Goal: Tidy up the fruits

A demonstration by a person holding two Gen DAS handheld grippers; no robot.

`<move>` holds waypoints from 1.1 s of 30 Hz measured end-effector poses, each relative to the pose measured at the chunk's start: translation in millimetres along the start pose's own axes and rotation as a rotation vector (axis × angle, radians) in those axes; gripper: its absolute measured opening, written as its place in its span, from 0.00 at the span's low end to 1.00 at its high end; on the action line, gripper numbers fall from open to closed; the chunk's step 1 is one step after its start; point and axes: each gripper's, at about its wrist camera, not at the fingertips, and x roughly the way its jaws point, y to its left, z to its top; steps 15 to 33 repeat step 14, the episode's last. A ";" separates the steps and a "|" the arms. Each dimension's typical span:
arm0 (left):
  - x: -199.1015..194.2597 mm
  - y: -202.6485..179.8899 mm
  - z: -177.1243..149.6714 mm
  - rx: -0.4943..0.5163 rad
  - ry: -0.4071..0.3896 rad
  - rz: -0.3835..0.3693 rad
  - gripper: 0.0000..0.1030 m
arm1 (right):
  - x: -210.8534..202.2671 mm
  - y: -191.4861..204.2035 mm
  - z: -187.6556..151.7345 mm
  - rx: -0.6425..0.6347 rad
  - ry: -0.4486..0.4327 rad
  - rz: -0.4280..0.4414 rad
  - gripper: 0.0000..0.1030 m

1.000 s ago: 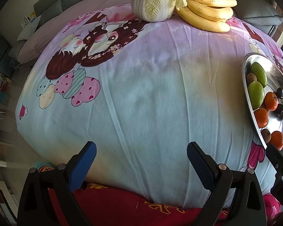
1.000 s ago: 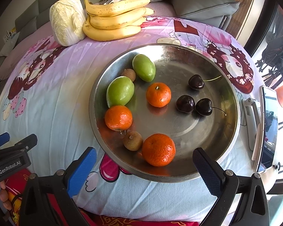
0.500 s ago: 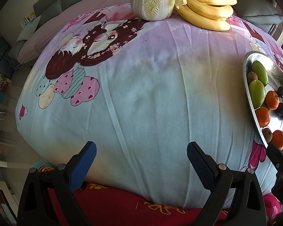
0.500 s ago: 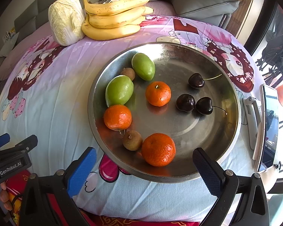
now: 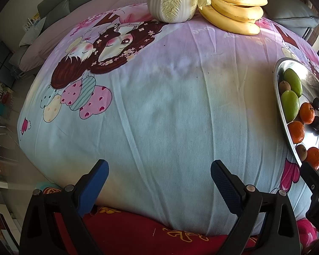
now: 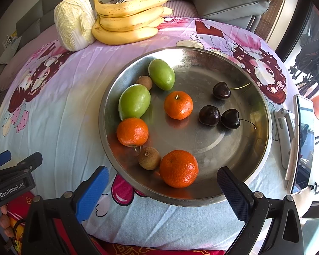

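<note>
Over the last second almost nothing is seen to have changed. In the right wrist view the metal tray (image 6: pixel 263 97) has slid very slightly leftward in frame; in the left wrist view the tablecloth (image 5: pixel 159 106) has shifted a trace. Only a small drift of both cameras is indicated; no fruit has been moved.

Right gripper (image 6: pixel 162 186): tongs apart, nothing between them, held over the tray's near rim. Left gripper (image 5: pixel 159 180): tongs apart, empty, held over the near edge of the table, left of the tray.

In the tray are noted: three oranges, the nearest orange (image 6: pixel 178 168) at the near rim; two green fruits (image 6: pixel 134 101) along the left rim; two small brown fruits (image 6: pixel 149 158); three dark cherries (image 6: pixel 209 115) toward the right. The bananas (image 6: pixel 127 21) lie at the far edge of the table, touching a cabbage (image 6: pixel 74 22).

Judgement: the fruit lies loosely mixed in the tray; whether sorting is pending or finished cannot be settled.
</note>
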 end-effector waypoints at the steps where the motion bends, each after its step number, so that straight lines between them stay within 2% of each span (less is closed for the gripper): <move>1: 0.2 0.0 -0.2 -0.001 0.000 0.000 0.94 | 0.0 0.0 0.0 0.000 0.000 0.000 1.00; 33: 1.0 0.6 0.2 -0.005 0.001 -0.001 0.94 | 0.5 -0.4 -0.3 -0.001 0.002 0.000 1.00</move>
